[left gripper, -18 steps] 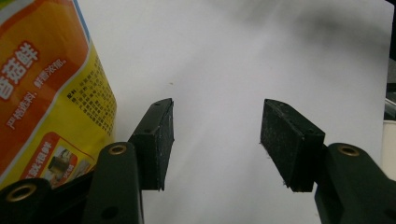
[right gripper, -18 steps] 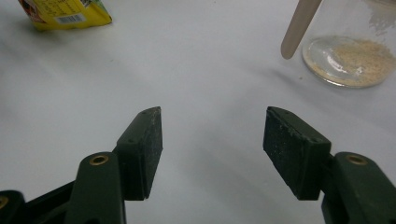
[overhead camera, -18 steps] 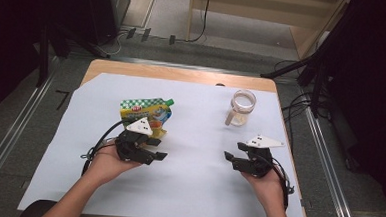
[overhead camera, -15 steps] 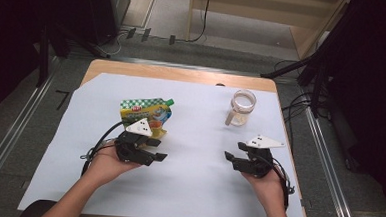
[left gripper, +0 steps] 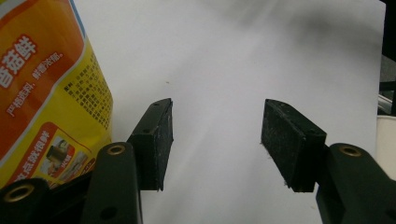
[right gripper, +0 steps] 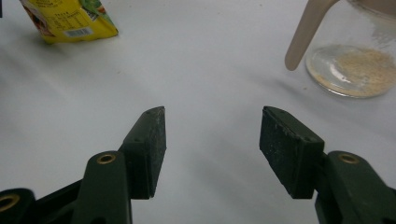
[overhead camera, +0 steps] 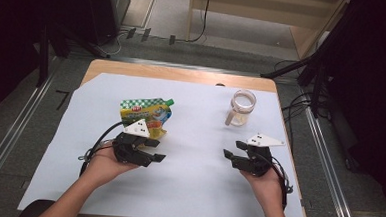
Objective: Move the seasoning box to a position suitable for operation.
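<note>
A yellow-and-orange printed pouch (overhead camera: 146, 117) with a green checked top and a corner spout lies flat on the left of the white sheet (overhead camera: 192, 188). The left gripper (overhead camera: 154, 150) rests just near of it, jaws apart and empty. The right gripper (overhead camera: 229, 157), also open and empty, sits near the glass jar (overhead camera: 243, 107).

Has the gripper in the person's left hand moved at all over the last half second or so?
No. The left gripper sits at the same spot just below the yellow pouch, jaws open on nothing.
</note>
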A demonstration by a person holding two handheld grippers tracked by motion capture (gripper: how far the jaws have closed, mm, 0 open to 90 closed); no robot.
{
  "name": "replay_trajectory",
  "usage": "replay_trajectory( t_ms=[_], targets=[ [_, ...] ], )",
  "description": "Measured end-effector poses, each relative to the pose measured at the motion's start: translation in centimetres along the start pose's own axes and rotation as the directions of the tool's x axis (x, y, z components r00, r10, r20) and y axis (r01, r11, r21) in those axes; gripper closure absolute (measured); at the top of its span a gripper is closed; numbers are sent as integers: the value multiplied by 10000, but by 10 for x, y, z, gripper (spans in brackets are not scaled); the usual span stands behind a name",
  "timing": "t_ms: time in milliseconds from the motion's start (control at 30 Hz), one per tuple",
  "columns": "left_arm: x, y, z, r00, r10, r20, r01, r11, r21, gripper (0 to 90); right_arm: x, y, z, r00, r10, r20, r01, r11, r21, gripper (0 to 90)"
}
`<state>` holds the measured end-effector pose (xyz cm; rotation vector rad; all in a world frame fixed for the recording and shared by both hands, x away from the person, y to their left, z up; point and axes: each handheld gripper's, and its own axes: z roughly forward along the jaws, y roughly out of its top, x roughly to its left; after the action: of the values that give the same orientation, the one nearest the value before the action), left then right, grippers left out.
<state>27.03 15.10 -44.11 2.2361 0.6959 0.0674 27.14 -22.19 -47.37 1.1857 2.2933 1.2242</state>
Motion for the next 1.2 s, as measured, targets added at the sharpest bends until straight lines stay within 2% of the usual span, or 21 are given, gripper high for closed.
replay_trajectory(
  t_ms=[133,200,367,567,700,867,1033,1200],
  targets=[
    [0,0,0,9999,12,104,-11,9999,-107,434,1,0,5,9998,-167,-52,168,9997,174,427],
    [0,0,0,9998,-73,169,73,10000,1,425,1,1,4,9998,-179,-44,180,9998,110,427],
    [-1,0,1,9999,10,123,-11,10000,37,424,-1,0,2,9998,-219,0,219,9997,110,427],
    [-4,-3,1,9998,-130,155,129,9999,48,422,-3,0,1,9998,-216,-5,216,9997,122,427],
    [-5,-3,0,9999,-17,140,17,10000,19,419,-2,0,4,9998,-215,21,215,9995,242,427],
    [0,-4,-2,9995,-229,225,230,9997,-26,426,1,1,5,9992,-406,60,404,9987,311,424],
    [2,-4,-6,9992,-336,229,340,9993,-179,419,-2,1,4,9994,-347,90,345,9991,261,424],
    [3,-4,-6,9992,-377,158,379,9992,-107,412,-4,1,2,9995,-301,120,298,9993,223,424]
  ],
)
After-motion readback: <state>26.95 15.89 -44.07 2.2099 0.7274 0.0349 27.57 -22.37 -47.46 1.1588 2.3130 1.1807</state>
